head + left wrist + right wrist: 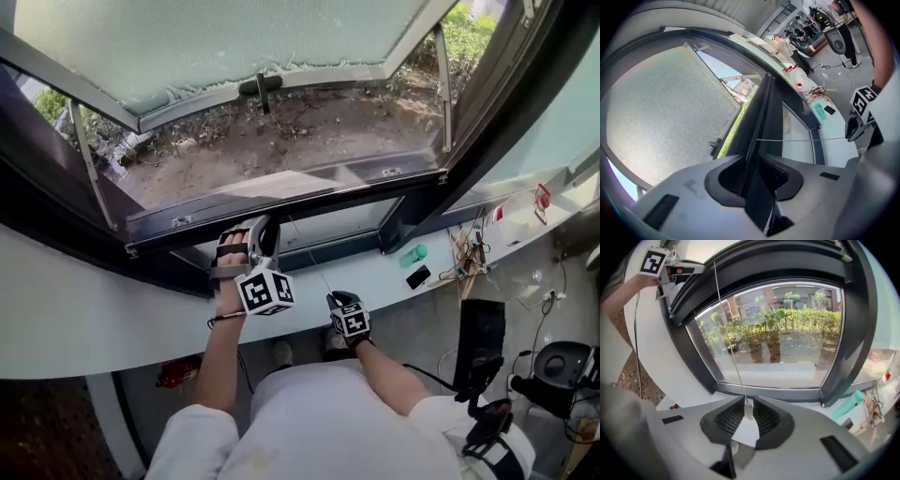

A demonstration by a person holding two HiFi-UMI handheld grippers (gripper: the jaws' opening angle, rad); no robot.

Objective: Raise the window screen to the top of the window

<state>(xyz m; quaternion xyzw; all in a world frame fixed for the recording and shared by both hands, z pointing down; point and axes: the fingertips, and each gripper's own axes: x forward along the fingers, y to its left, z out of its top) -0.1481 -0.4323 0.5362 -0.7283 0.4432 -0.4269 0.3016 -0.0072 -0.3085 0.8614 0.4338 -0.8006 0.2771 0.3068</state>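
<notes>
We hold a claw in each hand at a window whose glazed sash [234,37] is swung outward over bare soil [309,131]. The window screen sits low: we see it only as a dark rail [356,192] along the bottom edge of the opening, and we cannot make out any mesh above it. The left claw [253,228] reaches up to this rail from the white sill [94,319]. In the left gripper view the left claw [757,161] has its jaws drawn in partway, with the thin edge of the dark rail [761,117] standing between the ribbed pads, which press on it from both sides. A thin cord [314,262] runs straight from the rail, just beside the left claw, down to the right claw [339,300], which is lower and nearer our body, over the sill. In the right gripper view the right claw [747,404] is closed to a narrow gap around a small white bead [748,411] at the end of the cord [729,333], with a pad on each side of it. Behind it is a fixed pane with shrubs beyond the glass. Farther along the sill, well apart from both claws, lie a teal bottle [412,255] and a black phone [418,277].
</notes>
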